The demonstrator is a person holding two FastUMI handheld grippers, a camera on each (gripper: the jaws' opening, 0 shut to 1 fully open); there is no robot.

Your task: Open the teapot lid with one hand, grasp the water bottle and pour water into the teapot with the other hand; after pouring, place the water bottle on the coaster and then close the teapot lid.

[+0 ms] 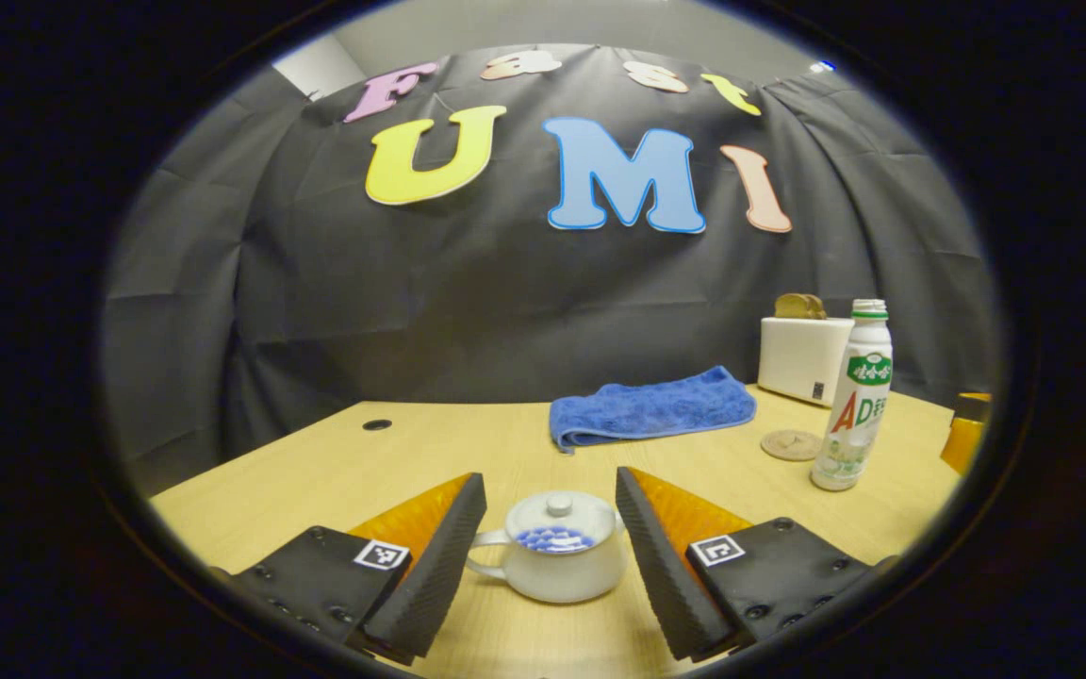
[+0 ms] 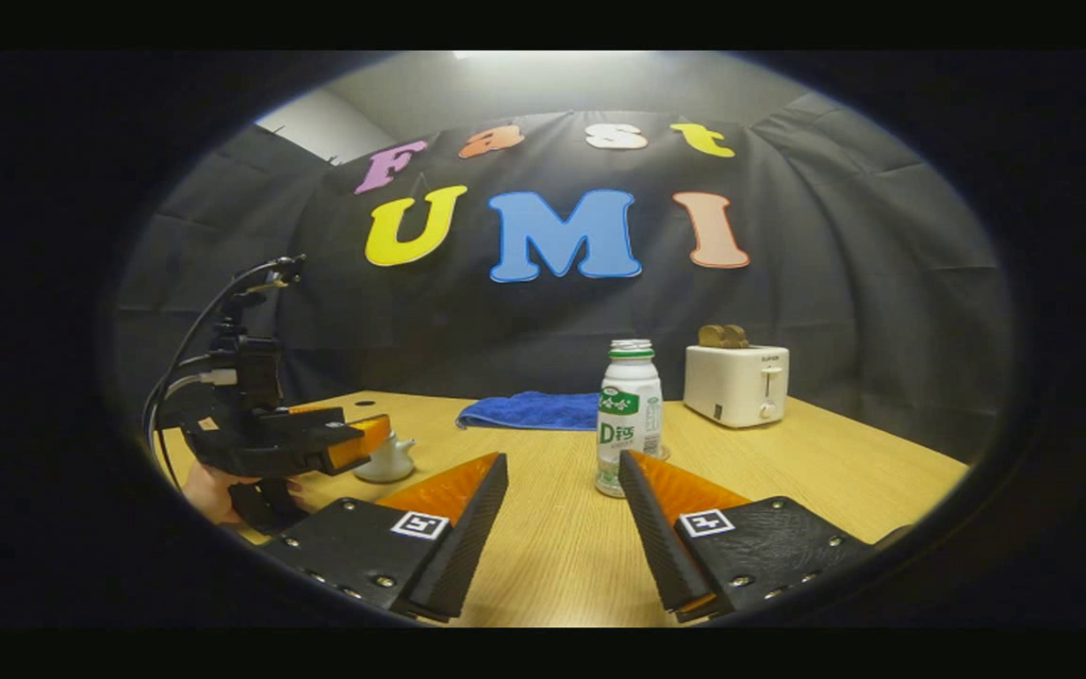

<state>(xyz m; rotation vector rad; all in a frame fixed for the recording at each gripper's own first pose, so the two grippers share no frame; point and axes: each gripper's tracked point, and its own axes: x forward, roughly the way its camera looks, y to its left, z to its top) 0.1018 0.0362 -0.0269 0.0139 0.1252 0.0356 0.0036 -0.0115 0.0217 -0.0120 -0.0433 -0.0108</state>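
two grippers, both spread wide and holding nothing. the left gripper [image 1: 551, 528] faces the teapot [image 1: 554, 559], which sits straight ahead between its fingers, lid [image 1: 559, 515] on, handle to its left. the right gripper [image 2: 562, 514] looks at the upright bottle [image 2: 629, 415], ahead and slightly right, so each tool is nearest its own target. the coaster [image 1: 791, 444] lies just beside the bottle on the wooden table [image 1: 468, 448], with a towel [image 1: 649, 406] and toaster [image 2: 736, 384] behind.

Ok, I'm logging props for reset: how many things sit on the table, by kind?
Teapot: 1
Water bottle: 1
Coaster: 1
Blue towel: 1
Toaster: 1
Total: 5, not counting an orange thing cut off at the left gripper view's edge.
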